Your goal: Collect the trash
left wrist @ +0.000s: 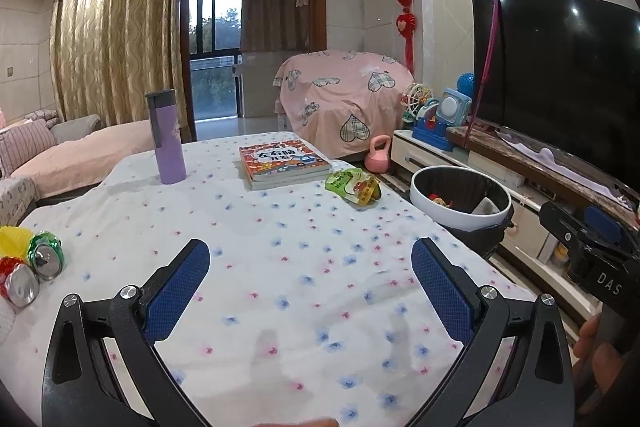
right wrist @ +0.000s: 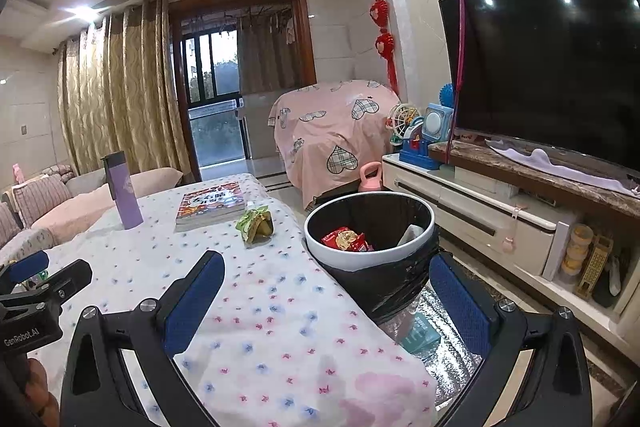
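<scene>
A green snack packet [left wrist: 353,185] [right wrist: 255,221] lies on the flowered tablecloth [left wrist: 280,247] near the table's right edge, beside the books. Two crushed cans, one green [left wrist: 46,254] and one red [left wrist: 18,281], rest with a yellow wrapper [left wrist: 14,239] at the table's left edge. A white-rimmed trash bin [left wrist: 460,217] [right wrist: 372,259] with a black liner stands beside the table, holding a red wrapper [right wrist: 345,239]. My left gripper [left wrist: 310,263] hovers open over the cloth, holding nothing. My right gripper [right wrist: 326,277] is open and empty, above the table edge just before the bin.
A purple flask [left wrist: 166,137] [right wrist: 122,193] and stacked books [left wrist: 284,165] [right wrist: 212,207] stand at the table's far side. A TV [right wrist: 548,67] on a low cabinet [right wrist: 480,219] lines the right wall. A pink kettlebell [left wrist: 378,155], covered chair [left wrist: 344,103] and sofa [left wrist: 60,155] lie beyond.
</scene>
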